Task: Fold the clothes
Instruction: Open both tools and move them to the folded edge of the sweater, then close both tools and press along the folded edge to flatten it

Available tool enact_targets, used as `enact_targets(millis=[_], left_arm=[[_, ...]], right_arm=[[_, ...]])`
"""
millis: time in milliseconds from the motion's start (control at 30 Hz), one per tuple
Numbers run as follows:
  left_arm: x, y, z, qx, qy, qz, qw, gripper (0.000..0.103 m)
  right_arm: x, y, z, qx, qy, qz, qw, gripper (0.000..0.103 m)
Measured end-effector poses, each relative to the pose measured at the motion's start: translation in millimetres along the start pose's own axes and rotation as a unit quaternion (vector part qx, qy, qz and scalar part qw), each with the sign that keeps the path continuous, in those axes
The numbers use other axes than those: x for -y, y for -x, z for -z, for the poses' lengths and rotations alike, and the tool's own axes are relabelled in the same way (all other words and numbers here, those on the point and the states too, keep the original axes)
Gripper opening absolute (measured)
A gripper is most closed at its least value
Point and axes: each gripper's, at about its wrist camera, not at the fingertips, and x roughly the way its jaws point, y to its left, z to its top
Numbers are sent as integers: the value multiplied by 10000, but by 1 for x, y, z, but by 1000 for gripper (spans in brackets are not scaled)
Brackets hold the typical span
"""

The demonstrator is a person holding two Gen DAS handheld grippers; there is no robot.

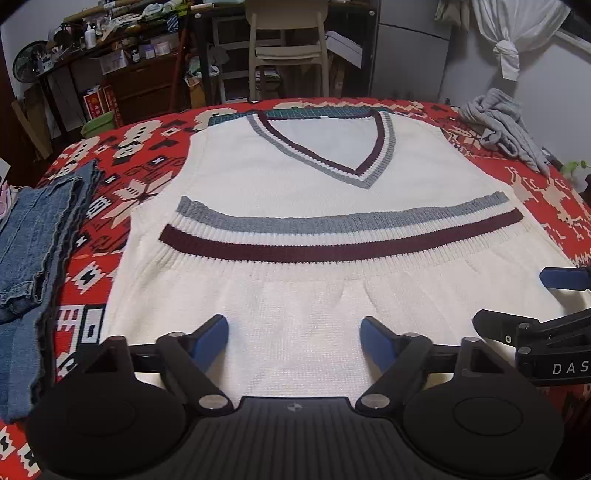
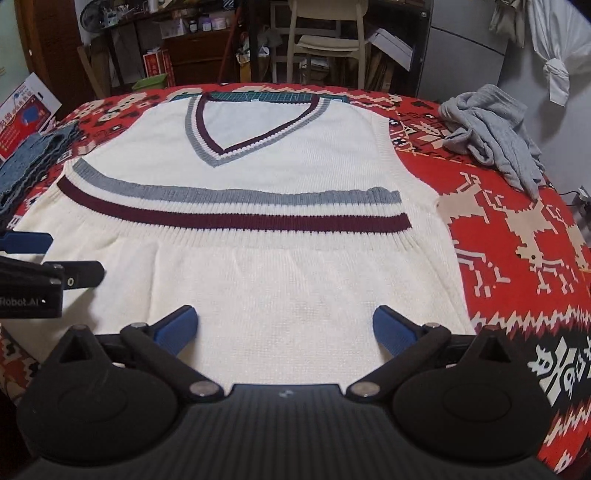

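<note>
Across the whole work surface lies a red patterned cloth [image 1: 546, 206] with white reindeer and snowflake shapes, and a strip of green cutting mat [image 1: 280, 110] peeks out at its far edge. Behind it the room is crowded: a pale wooden chair [image 1: 288, 48], a dark desk [image 1: 122, 70] heaped with bottles and boxes, a small fan [image 1: 29, 59], and a white knotted cloth [image 1: 517, 33] hanging on the right wall.

One cream sleeveless knit vest [image 1: 314, 184] lies flat in the middle of the cloth, V-neck at the far side, with its lower part folded up so that the ribbed hem, with one grey and one maroon stripe, crosses the chest just below the neck point. The near fold edge lies directly under both tools. The left gripper [image 1: 294, 341] hovers over that near edge with its two blue fingers spread wide, nothing between them. The right gripper [image 2: 286, 328], just beside it to the right, is likewise spread apart and empty over the same fabric.

One folded denim garment [image 1: 33, 258] lies along the left side of the cloth, and one crumpled grey garment [image 2: 495, 133] sits at the far right, both well apart from the vest.
</note>
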Motion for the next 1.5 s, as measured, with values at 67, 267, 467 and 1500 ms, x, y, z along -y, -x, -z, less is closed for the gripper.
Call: enact_targets(millis=[67, 267, 467, 1500], left_arm=[[3, -2, 1, -20, -76, 36, 10000, 92], [4, -5, 1, -164, -28, 27, 9999, 103], [2, -5, 0, -219, -59, 108, 9997, 103], [9, 42, 8, 207, -56, 925, 9955, 13]], right_arm=[[0, 0, 1, 17, -23, 22, 10000, 102], [-1, 0, 3, 67, -93, 89, 9999, 102], [0, 0, 3, 93, -144, 112, 9998, 102], [-17, 55, 7, 565, -225, -293, 9977, 23]])
